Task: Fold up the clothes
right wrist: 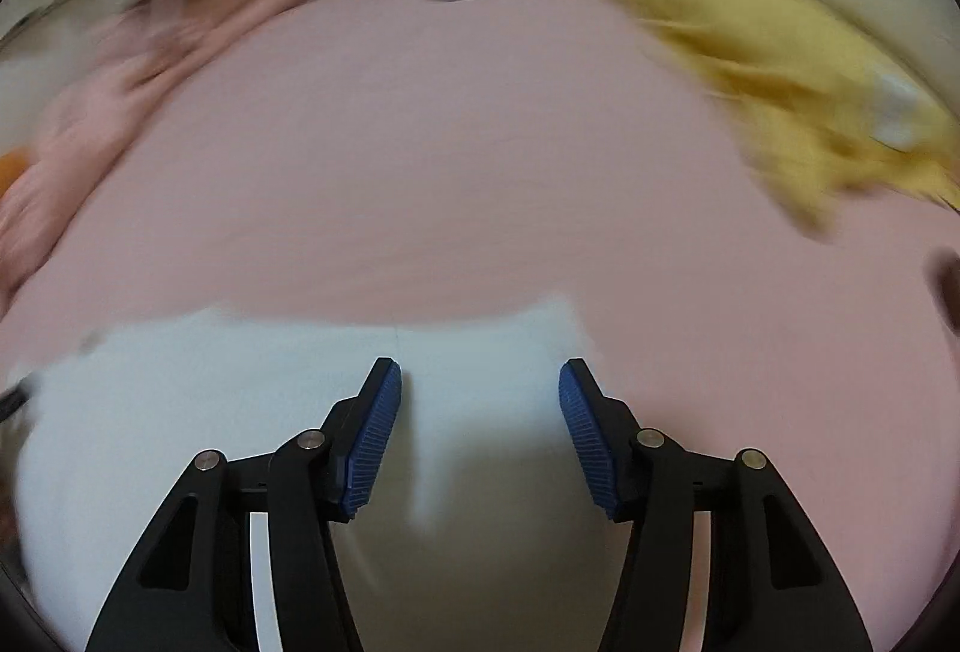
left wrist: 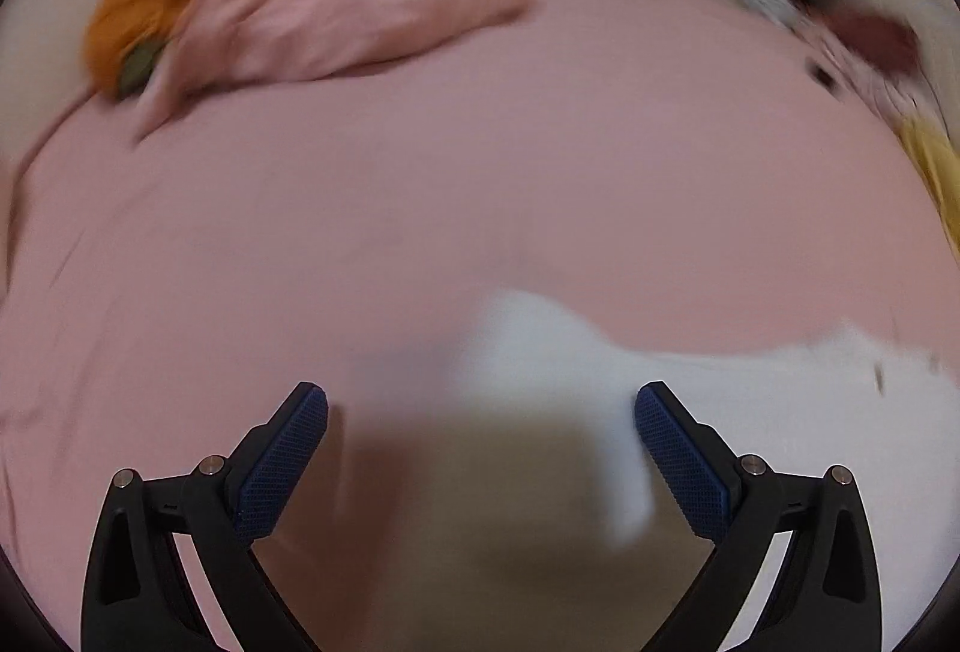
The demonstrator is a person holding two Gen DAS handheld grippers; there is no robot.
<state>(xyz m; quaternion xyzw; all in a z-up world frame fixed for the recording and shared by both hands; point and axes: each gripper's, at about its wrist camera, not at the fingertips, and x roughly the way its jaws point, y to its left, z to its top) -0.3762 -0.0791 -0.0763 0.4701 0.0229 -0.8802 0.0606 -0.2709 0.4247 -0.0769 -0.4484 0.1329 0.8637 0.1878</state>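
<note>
A white garment [left wrist: 780,412] lies flat on the pink bedsheet [left wrist: 420,202], blurred in both views. My left gripper [left wrist: 480,394] stands wide open over the garment's left edge, and a white corner reaches in beside its right finger [left wrist: 684,466]. Neither pad presses on the cloth. In the right wrist view the white garment [right wrist: 180,412] fills the lower left. My right gripper [right wrist: 480,367] hovers open over its right end, with white cloth under and between the fingers, not pinched.
A crumpled pink garment [left wrist: 336,10] and an orange item [left wrist: 150,4] lie at the far left of the bed. A yellow garment [right wrist: 780,70] is heaped at the far right. Blurred clutter lines the bed's far edge. Bare pink bedsheet [right wrist: 420,142] spreads between the heaps.
</note>
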